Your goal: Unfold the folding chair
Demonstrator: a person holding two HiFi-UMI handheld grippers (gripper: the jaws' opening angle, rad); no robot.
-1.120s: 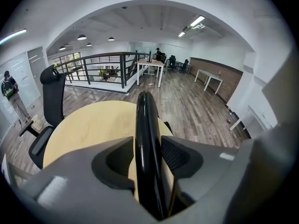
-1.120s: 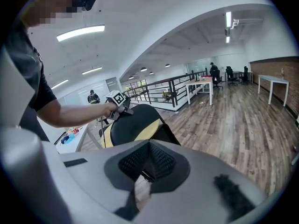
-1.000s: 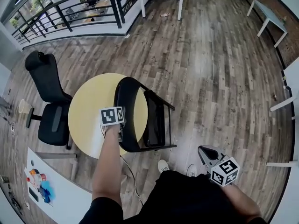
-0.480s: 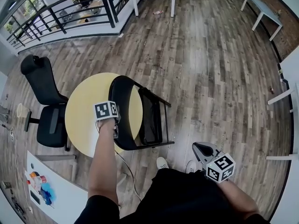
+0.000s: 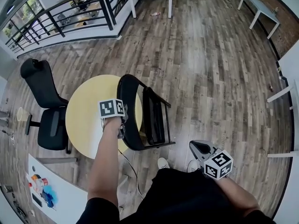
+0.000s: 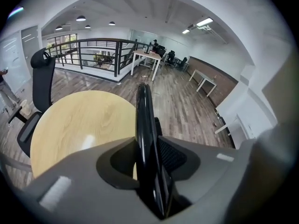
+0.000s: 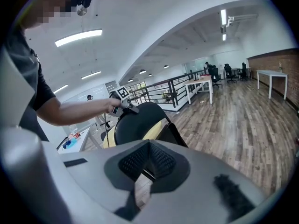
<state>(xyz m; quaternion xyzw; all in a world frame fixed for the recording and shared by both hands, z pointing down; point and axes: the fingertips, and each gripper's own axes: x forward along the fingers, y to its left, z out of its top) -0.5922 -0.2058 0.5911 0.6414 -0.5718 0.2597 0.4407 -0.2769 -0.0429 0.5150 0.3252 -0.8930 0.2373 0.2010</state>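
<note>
The folding chair stands on the plank floor with its seat panel tipped up steeply, close to the frame. From above, its curved black backrest overlaps the edge of the round yellow worktop.

The left gripper reaches down onto the backrest's top rim at the end of the person's outstretched arm. Its fingers have just been closing with that rim running straight up between them. One ribbed pad lies against the rim, but a sliver of yellow still shows on the other side, so they aren't clamped on it.

The right gripper hangs low by the person's lap, well apart from the chair and aimed towards it. Its fingers are pressed together on nothing.

A black office chair sits just beside the round worktop on its far side from the folding chair. A white worktop with small colourful bits is near the person's left side, and a black railing runs along the far edge of the floor.
</note>
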